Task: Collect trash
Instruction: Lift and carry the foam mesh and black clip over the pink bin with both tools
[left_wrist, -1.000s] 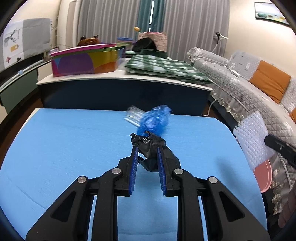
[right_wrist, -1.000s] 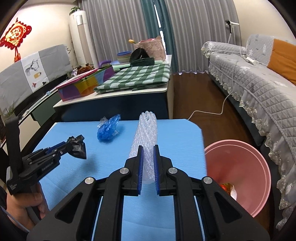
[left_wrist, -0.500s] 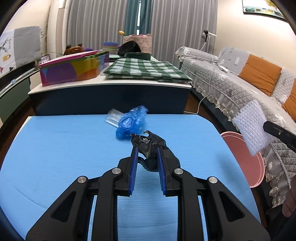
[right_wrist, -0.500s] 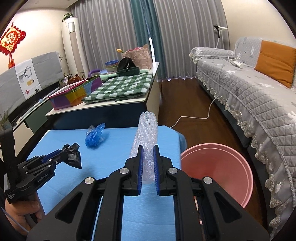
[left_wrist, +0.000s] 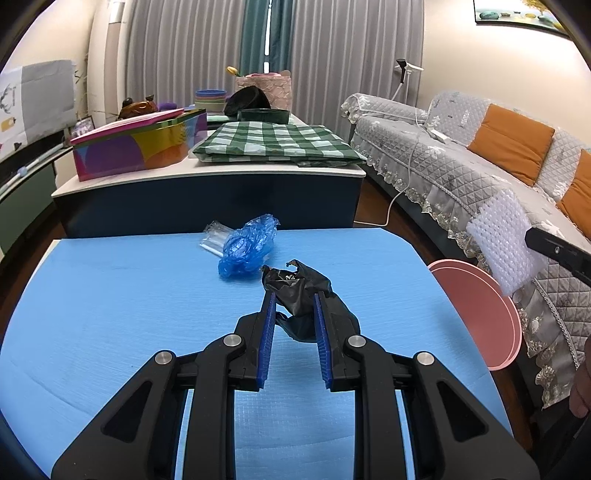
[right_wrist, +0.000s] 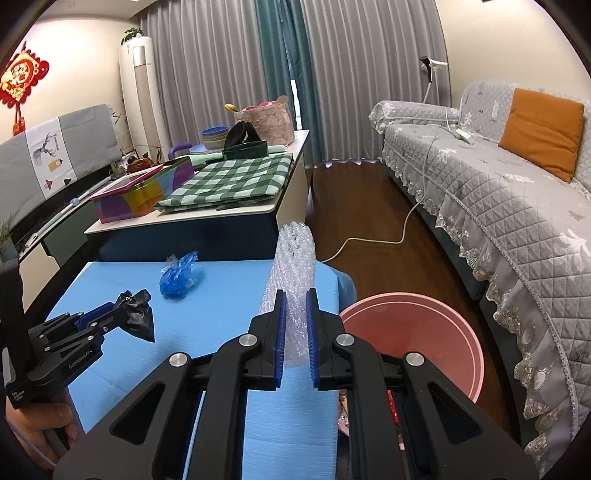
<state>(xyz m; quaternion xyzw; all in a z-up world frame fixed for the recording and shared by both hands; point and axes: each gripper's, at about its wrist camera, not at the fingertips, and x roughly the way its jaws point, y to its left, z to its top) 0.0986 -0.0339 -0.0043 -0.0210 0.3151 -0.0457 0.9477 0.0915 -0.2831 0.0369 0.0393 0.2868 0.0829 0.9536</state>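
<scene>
My left gripper is shut on a crumpled black plastic scrap and holds it above the blue table; it also shows in the right wrist view. My right gripper is shut on a roll of bubble wrap, held near the table's right edge beside the pink bin. The bubble wrap and bin also show at the right of the left wrist view. A crumpled blue plastic bag lies on the table with a clear wrapper beside it.
A dark counter behind the table carries a colourful box, a green checked cloth and bowls. A grey sofa with orange cushions runs along the right. A white cable lies on the wooden floor. Some trash lies in the bin.
Both grippers have swung to the right, each still holding its piece. The pink bin now sits closer under the right gripper, and the blue bag has slid left in the left wrist view.
</scene>
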